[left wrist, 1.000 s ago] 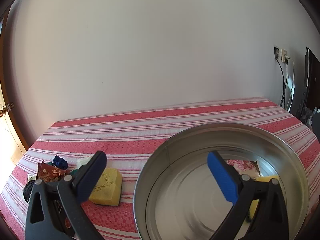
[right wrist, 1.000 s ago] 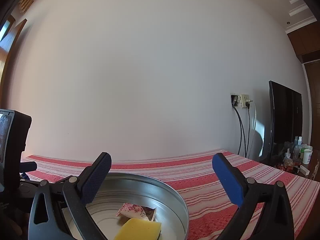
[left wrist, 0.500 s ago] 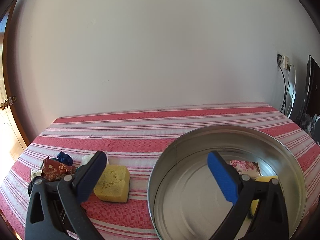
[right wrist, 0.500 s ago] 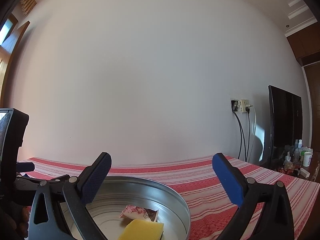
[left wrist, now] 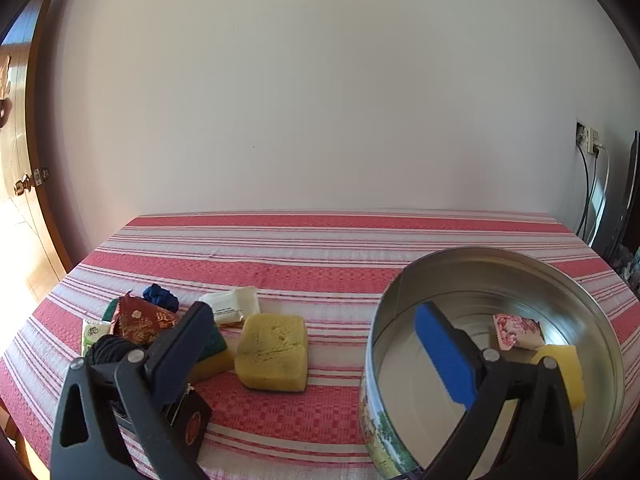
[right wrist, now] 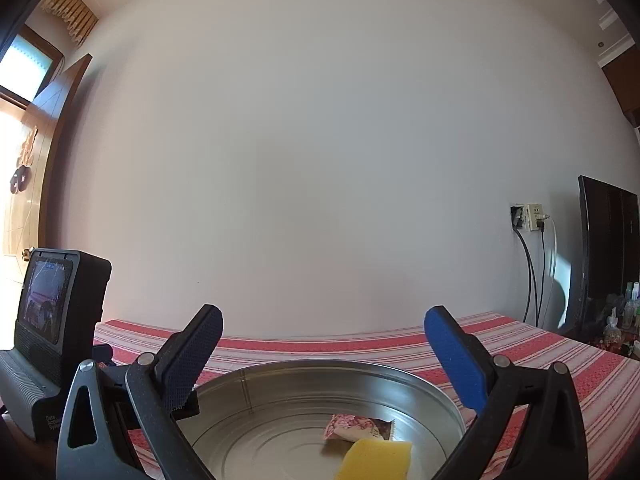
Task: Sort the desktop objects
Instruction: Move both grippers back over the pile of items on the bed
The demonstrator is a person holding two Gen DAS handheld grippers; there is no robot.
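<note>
A round metal tin [left wrist: 400, 312] [right wrist: 436, 388] sits on the red striped tablecloth [left wrist: 320, 248]. Inside it lie a pink snack packet [left wrist: 516, 330] [right wrist: 356, 426] and a yellow sponge [left wrist: 560, 364] [right wrist: 380, 458]. Left of the tin on the cloth lies a yellow sponge block [left wrist: 274, 352], with a white packet [left wrist: 232, 306], a red packet [left wrist: 140, 318], a blue item [left wrist: 160, 298], a green-and-yellow scourer [left wrist: 214, 354] and a black ball [left wrist: 110, 350] clustered further left. My left gripper [left wrist: 316, 350] is open, spanning the block and the tin's rim. My right gripper [right wrist: 322, 354] is open above the tin, holding nothing.
A dark tag [left wrist: 192, 420] lies near the table's front edge. In the right wrist view the left gripper's body with its screen [right wrist: 52, 312] stands at the left. A wall socket with cables [right wrist: 532, 220] and a dark monitor [right wrist: 608, 256] are at the right. A wooden door [left wrist: 20, 200] is at the left.
The left wrist view has swung left and back: the tin has shifted right in it and the whole cluster of items on the cloth has come into sight. The right gripper has barely moved.
</note>
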